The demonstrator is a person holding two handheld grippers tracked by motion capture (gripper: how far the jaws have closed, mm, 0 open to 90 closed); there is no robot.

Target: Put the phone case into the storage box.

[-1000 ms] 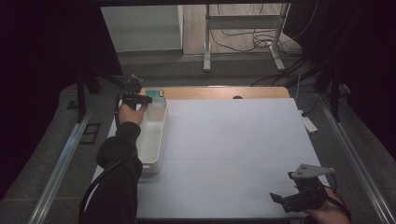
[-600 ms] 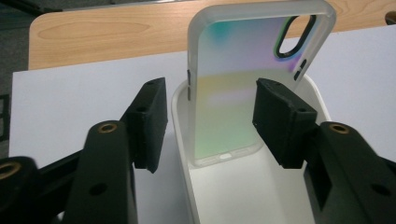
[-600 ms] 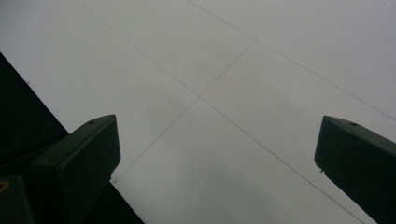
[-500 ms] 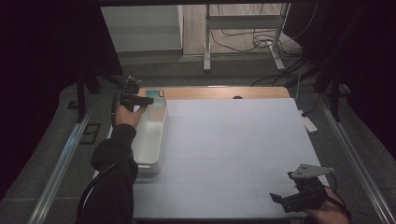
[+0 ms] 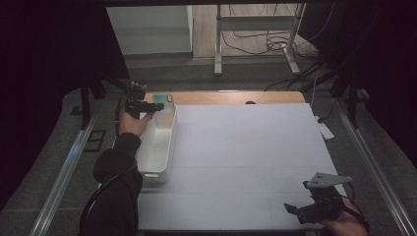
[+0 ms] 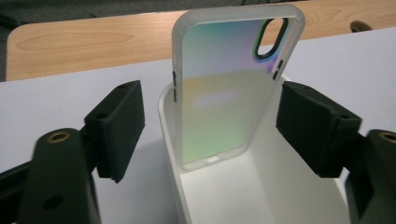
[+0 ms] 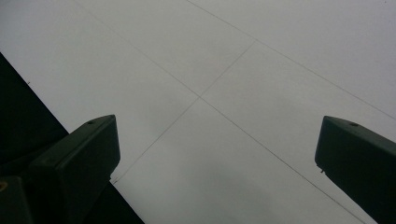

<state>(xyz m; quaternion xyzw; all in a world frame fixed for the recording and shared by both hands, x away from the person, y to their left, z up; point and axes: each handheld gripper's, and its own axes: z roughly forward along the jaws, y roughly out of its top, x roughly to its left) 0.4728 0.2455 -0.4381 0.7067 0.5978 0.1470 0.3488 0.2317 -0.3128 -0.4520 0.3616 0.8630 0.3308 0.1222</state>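
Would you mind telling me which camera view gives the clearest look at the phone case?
The left gripper view: the phone case stands upright against the end wall of the white bin, camera cutout at top. The high view shows it as a small teal patch beside the left gripper. The right gripper view looks at bare tabletop.

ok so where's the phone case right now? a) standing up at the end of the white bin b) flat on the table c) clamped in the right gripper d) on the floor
a: in the left gripper view the phone case stands upright against the far end wall of the bin, its lower edge inside.
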